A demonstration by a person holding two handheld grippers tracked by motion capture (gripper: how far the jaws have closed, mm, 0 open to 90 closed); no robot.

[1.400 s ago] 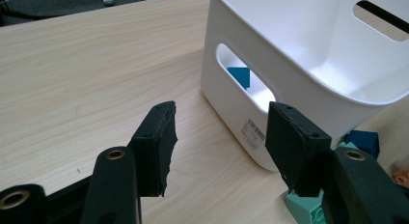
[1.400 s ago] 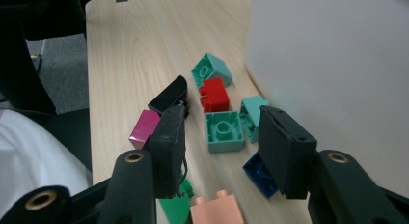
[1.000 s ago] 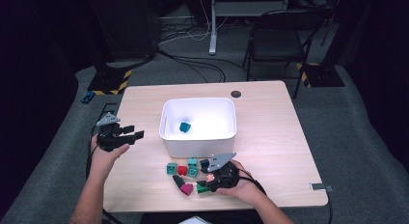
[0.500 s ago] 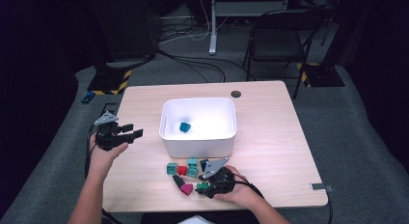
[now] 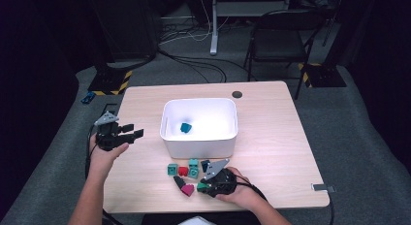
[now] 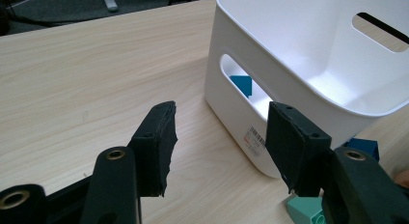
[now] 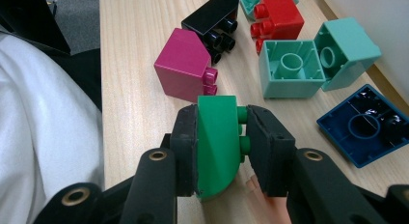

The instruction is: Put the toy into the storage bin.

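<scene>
The right tool [image 7: 222,147] clamps a green, curved, hard plastic brick [image 7: 218,142] just above the wooden counter [image 7: 140,118]; it looks light, stiff, slick-sided. The left tool [image 6: 219,137] gapes empty.

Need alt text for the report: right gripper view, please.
The right tool is shut on a green block just above a wooden table. Beyond it lie a magenta block, a black block, a red block, two mint blocks and a navy block.
</scene>
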